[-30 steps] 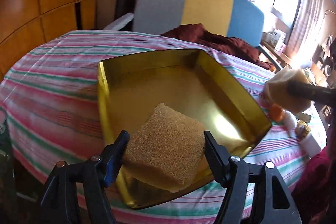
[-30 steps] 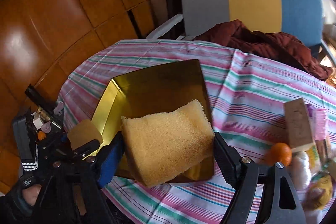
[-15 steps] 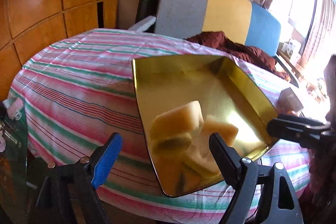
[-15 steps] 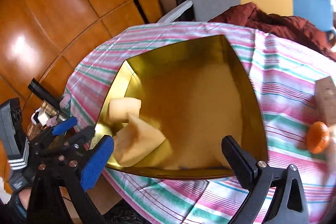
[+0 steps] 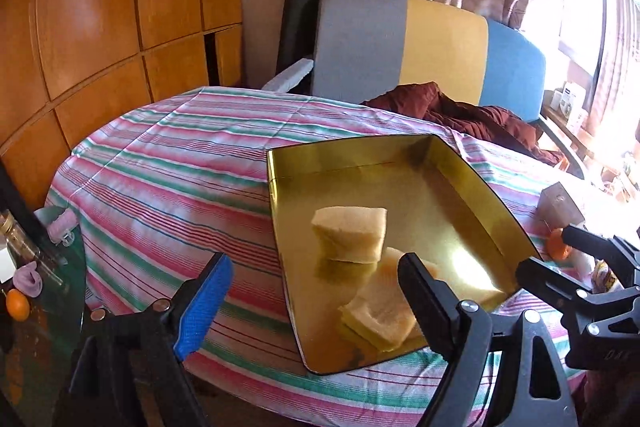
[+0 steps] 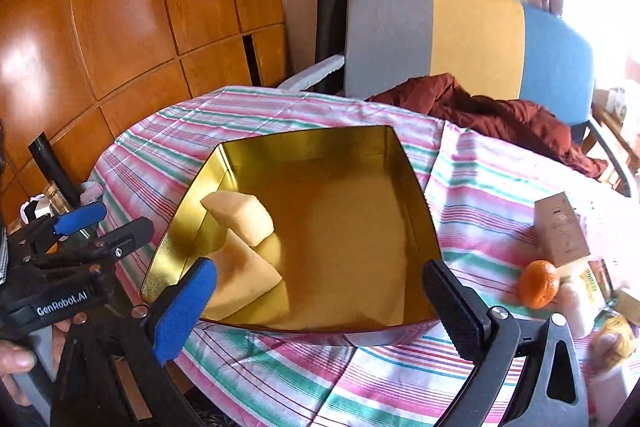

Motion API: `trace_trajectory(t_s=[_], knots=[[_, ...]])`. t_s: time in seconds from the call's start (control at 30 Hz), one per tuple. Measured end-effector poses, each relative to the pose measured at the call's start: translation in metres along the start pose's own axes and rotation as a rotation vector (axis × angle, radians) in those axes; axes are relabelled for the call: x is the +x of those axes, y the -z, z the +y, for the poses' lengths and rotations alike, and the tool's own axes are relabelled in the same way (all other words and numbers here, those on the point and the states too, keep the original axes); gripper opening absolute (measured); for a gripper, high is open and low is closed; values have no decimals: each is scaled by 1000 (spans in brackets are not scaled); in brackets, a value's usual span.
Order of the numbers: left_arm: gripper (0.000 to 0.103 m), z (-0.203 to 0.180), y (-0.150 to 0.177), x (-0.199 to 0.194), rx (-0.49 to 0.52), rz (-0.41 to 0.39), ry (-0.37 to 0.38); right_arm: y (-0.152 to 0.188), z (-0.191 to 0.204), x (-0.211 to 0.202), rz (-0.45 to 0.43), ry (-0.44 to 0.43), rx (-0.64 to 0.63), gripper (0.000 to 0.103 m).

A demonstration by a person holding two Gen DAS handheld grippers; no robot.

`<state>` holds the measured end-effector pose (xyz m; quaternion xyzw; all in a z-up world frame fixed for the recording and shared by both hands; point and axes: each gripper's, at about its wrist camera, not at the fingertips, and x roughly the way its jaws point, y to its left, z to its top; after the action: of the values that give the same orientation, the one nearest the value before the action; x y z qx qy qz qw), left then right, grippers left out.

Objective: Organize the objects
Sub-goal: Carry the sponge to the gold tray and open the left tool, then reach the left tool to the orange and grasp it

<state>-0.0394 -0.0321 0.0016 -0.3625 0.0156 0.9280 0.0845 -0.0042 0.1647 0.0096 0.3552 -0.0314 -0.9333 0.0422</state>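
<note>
**Two sponges in a gold tin, both claws empty**

The gold tin [image 6: 320, 227] sits on a table under a striped cloth [image 5: 168, 179]. Two yellow sponges lie in its near-left corner: the upper sponge [image 6: 240, 217] leans tilted against the left wall and overlaps the lower sponge [image 6: 240, 279], which lies nearer the front rim. The rest of the tin floor is bare. The left claw [image 5: 316, 291] hangs over the tin's left front edge with its jaws spread and nothing between them. The right claw [image 6: 320, 293] hovers at the front rim, likewise spread and empty. To the right of the tin, near the table edge, stand a cardboard box [image 6: 562, 231] and a tangerine [image 6: 538, 283], crowded against other packets. Beyond the table, a dark red garment [image 5: 472, 111] lies on a chair [image 5: 432, 51]. The cloth left of and behind the tin is open.
</note>
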Motion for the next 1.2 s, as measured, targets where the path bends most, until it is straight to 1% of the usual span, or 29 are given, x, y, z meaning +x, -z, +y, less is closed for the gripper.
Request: trace_trajectory(t_s=[0.13, 0.3, 0.43, 0.63, 0.93, 1.07, 1.2], knots=[[86, -9, 2, -4, 21, 0, 10, 3, -5, -6, -15, 22, 13, 103], [86, -15, 6, -4, 36, 10, 45, 8, -18, -10, -21, 44, 47, 103], [86, -23, 8, -3, 48, 24, 61, 14, -28, -12, -23, 63, 75, 103], [86, -34, 12, 2, 63, 51, 105, 26, -50, -17, -19, 108, 125, 103], [86, -48, 19, 13, 77, 106, 183, 49, -95, -25, 24, 195, 209, 103], [86, -65, 19, 11, 123, 97, 231, 60, -124, -37, 43, 249, 252, 103], [86, -87, 17, 10, 180, 97, 290, 71, -162, -58, 58, 313, 309, 103]])
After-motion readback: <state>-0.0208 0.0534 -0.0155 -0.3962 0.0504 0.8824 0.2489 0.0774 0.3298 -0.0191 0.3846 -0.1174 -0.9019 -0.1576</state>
